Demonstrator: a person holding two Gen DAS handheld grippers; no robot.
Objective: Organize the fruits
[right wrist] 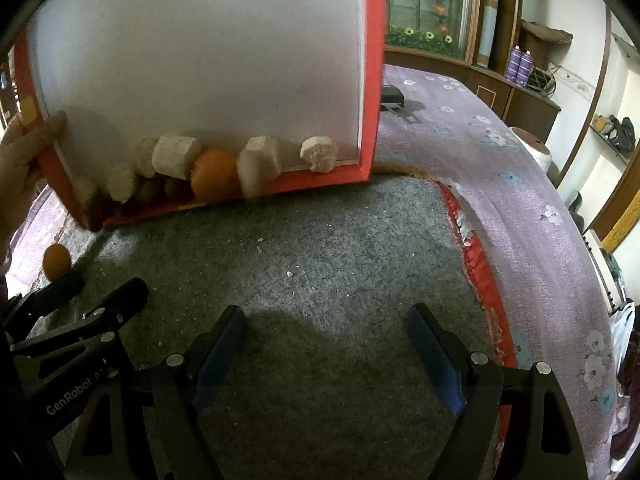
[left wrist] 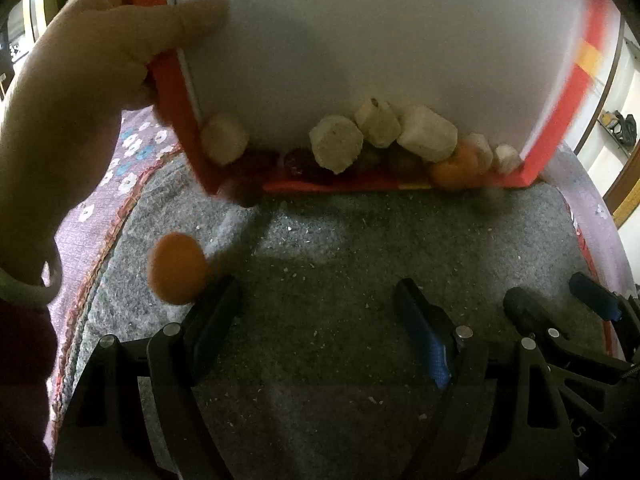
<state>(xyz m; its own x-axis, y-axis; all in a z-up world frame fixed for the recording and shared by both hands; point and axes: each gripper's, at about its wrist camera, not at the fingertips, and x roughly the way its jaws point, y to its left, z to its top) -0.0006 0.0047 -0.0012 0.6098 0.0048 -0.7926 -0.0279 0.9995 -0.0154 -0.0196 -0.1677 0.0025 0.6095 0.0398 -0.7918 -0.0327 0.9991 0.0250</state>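
Observation:
A bare hand (left wrist: 80, 92) tilts a red-rimmed white box (left wrist: 360, 40) on edge over the grey mat (left wrist: 360, 240). Pale banana chunks (left wrist: 336, 148), dark red fruits (left wrist: 304, 162) and an orange (left wrist: 456, 166) pile at its lower rim. A second orange (left wrist: 178, 268) lies on the mat by my left gripper's left finger. My left gripper (left wrist: 316, 312) is open and empty. My right gripper (right wrist: 326, 332) is open and empty over the mat; it also shows in the left wrist view (left wrist: 556, 300). The box (right wrist: 200, 60), its orange (right wrist: 214, 178) and the loose orange (right wrist: 57, 262) show in the right wrist view.
The mat lies on a purple flowered bedcover (right wrist: 520, 184) with a red fringe (right wrist: 476, 256). A dark object (right wrist: 392, 98) sits on the bed behind the box. Wooden cabinets and shelves (right wrist: 520, 40) stand beyond the bed.

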